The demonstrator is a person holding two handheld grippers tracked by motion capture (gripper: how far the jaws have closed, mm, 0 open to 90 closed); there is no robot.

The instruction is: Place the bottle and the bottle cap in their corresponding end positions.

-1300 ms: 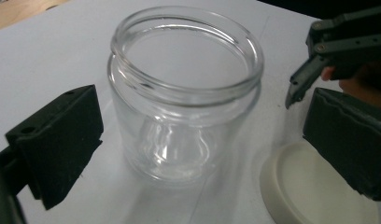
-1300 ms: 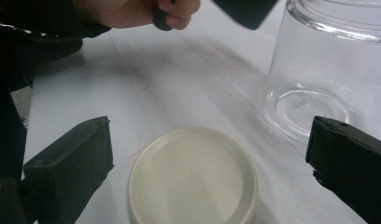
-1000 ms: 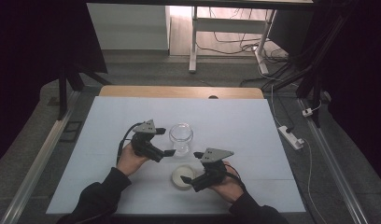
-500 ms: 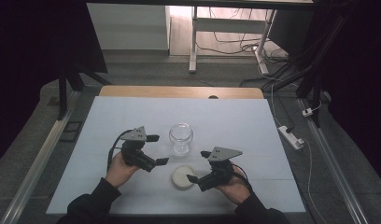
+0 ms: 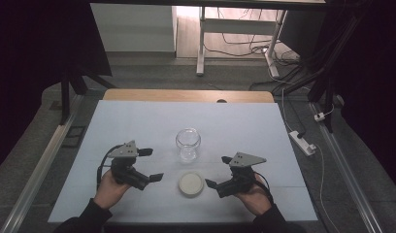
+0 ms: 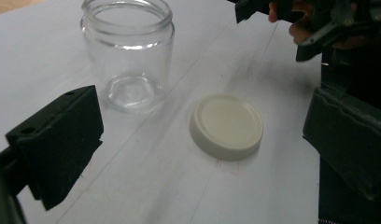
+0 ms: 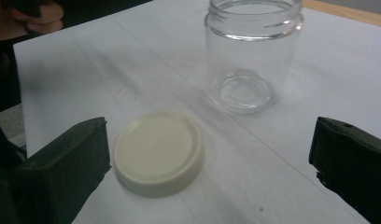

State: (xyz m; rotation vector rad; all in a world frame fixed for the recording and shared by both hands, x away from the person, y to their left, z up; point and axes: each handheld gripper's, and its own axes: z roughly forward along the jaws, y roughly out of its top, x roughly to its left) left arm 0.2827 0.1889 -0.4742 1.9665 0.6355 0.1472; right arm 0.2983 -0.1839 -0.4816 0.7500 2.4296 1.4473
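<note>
Your jar (image 5: 188, 144) stands upright and uncapped mid-surface (image 5: 244, 126), with its lid (image 5: 191, 184) lying flat just in front, apart from it. Both your left tongs (image 5: 150, 165) and right tongs (image 5: 217, 171) gape wide, holding nothing. Judging by this, capping hasn't started.

Left tool (image 5: 150, 165) held low, jaws spread wide, right tool (image 5: 219, 172) likewise agape, facing inward

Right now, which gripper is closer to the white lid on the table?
Right. The right gripper sits just beside the lid, its jaws open toward it. The left gripper is open too, a little farther off on the lid's other side.
</note>
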